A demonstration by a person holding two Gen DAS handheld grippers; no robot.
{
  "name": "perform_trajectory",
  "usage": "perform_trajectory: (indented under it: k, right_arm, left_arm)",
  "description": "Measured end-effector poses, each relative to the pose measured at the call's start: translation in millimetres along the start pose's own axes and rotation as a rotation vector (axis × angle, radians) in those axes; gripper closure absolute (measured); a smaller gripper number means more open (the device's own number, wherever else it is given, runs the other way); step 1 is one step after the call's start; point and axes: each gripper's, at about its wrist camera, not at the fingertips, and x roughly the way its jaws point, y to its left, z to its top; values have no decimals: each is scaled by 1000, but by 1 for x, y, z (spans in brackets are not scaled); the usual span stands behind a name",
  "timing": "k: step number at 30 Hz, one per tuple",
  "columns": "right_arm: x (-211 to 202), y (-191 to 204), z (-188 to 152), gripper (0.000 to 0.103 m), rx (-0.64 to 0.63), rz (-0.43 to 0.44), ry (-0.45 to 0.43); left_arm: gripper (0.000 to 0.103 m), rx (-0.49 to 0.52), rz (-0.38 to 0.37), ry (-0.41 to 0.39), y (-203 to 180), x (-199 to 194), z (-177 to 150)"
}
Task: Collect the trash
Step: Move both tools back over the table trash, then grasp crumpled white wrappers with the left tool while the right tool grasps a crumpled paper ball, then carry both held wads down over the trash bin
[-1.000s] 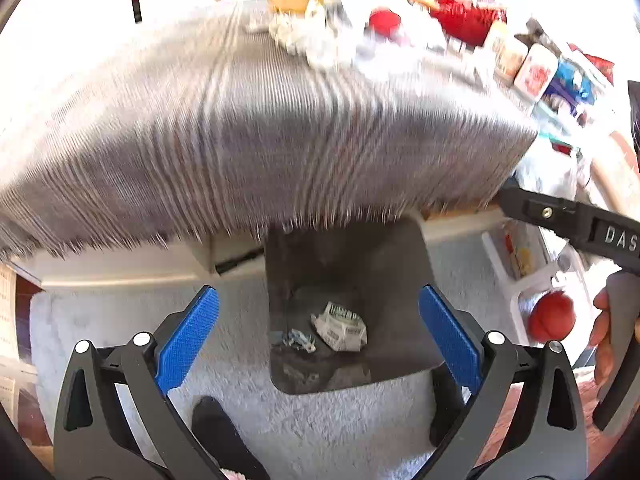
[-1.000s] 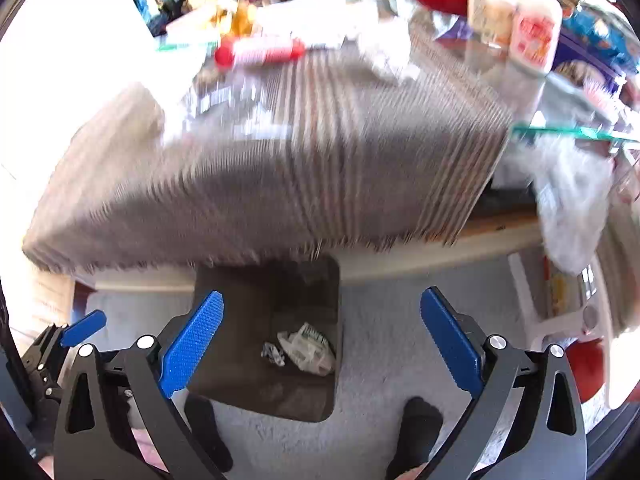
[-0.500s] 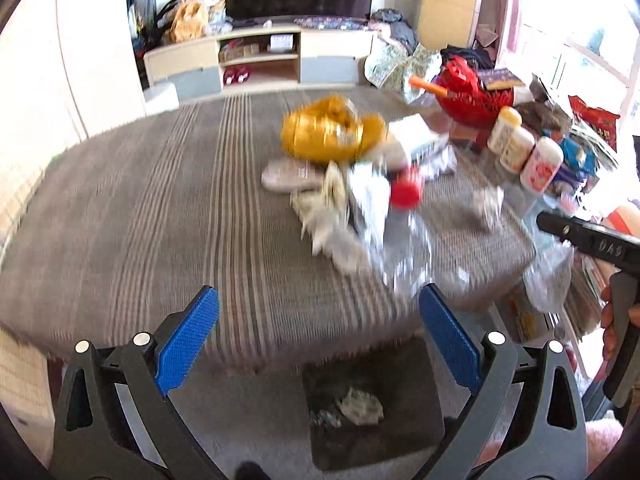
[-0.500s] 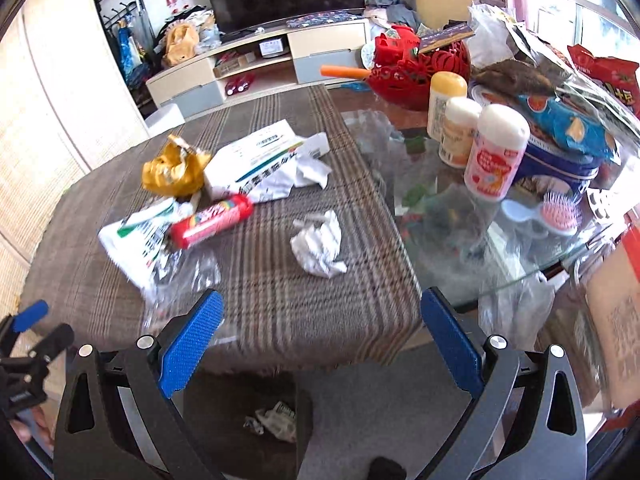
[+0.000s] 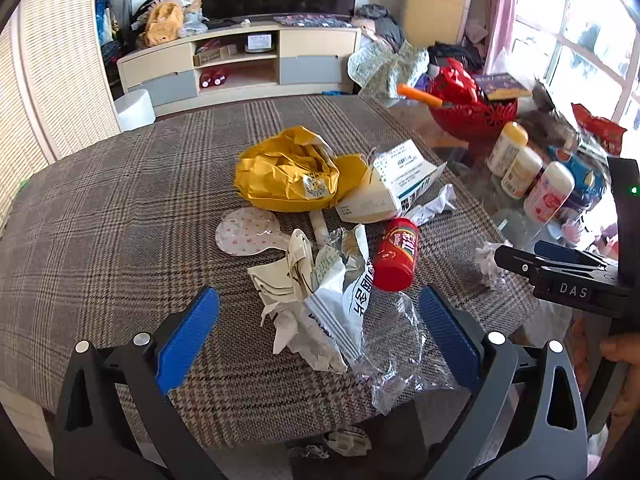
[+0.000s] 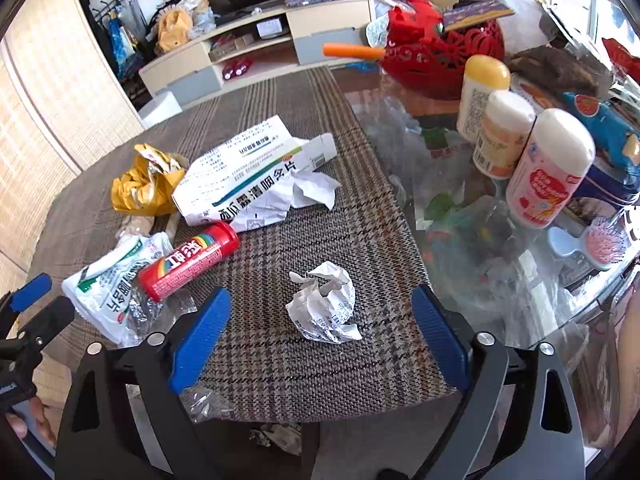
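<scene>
The round surface under a brown plaid cloth (image 5: 120, 208) carries the litter toward its near edge: a crumpled yellow foil bag (image 5: 288, 172), a torn white medicine carton (image 6: 244, 172), a white printed snack wrapper (image 5: 344, 280), a red cylindrical candy tube (image 6: 188, 260) lying slantwise, and — nearest the near right edge — a crumpled white paper ball (image 6: 324, 308). That ball sits straight ahead of the right gripper (image 6: 320, 344), between its blue pads and untouched, so the right hand is plainly the nearer one. Its jaws stand wide and empty, having just been closing a little. The left gripper (image 5: 316, 336) is likewise spread wide, holding nothing, above the wrapper heap. A second ago both cameras looked down at the dark bin on the floor — now they face the tabletop.
</scene>
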Motion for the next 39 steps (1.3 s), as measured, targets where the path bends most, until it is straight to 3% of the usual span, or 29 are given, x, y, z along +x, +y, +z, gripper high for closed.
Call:
perform_trajectory:
  k: [5,6,10,14,16,21,31,39]
  right_arm:
    - [17,-3,3,21,1,-14,35]
    - [19,-3,4,22,0,-15,39]
    - [27,-3,4,47,-5,-14,61]
    - [33,-2,3,73,-17,-14,76]
    - [32,1,3,80,-29,-17,69]
    - [25,6,2,88,-51,-25,42]
    - [-27,9,11,89,-37,51,-90]
    - [-82,28,-22,89,-50,103,-134]
  left_arm:
    - [9,21,-18,25,-6,18,3]
    - [13,30,-18,24,-7,20,4]
    - [42,20,-42,30,-6,25,6]
    - [79,33,-46,40,-6,26,7]
    - [89,37,-46,36,-6,24,6]
    - [93,35,-23,20,-6,17,6]
    - [94,-24,-23,-158,3,-48,12]
    - [94,-28,-8,-191,-3,-108,-13]
